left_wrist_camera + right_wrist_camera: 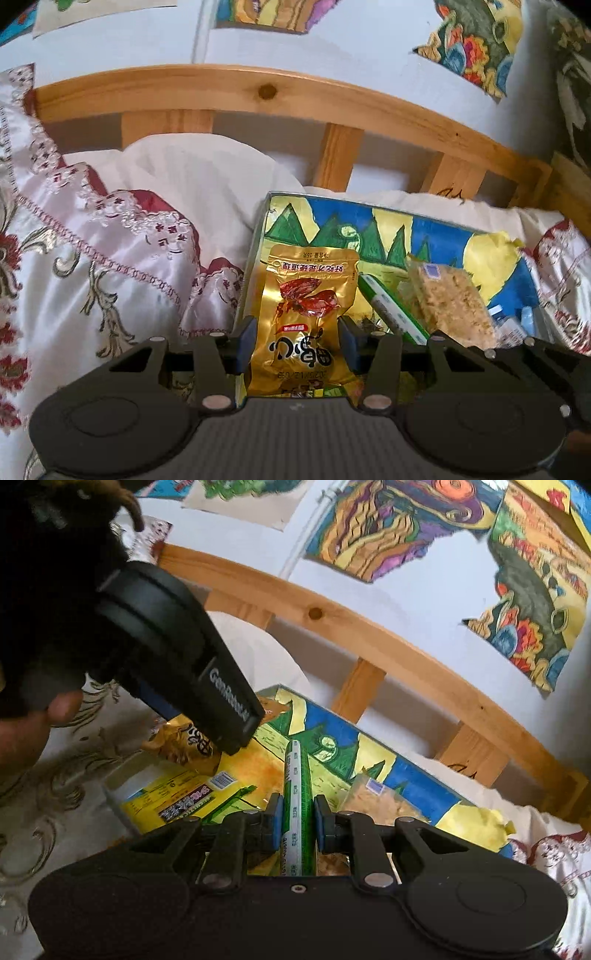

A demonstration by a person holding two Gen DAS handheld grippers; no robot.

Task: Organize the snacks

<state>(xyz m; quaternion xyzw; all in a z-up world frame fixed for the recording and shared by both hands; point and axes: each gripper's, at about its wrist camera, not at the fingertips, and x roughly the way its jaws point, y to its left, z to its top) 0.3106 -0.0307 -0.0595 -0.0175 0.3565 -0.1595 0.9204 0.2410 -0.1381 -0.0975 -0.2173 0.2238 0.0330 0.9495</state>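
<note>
With the left gripper [297,345] pinching the shiny gold snack packet [308,317] and the right gripper [298,825] squeezed nearly shut on the thin green stick pack [297,797], each should be set down gently (one at a time) into the painted cardboard box [436,229] at twelve o'clock.

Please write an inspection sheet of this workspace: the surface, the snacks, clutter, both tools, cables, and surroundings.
Surface: bed with embroidered satin cover; painted box lies on it.
Job's things: gold snack pouch in the left tool; green stick pack in the right tool; rice crisp bar and yellow packet in the box.
Clutter: nothing seen.
Grippers: left tool shut on the pouch; right tool shut on the stick pack; both over the box.
Cables: nothing seen.
Surroundings: wooden headboard, white pillow, paintings on wall.
</note>
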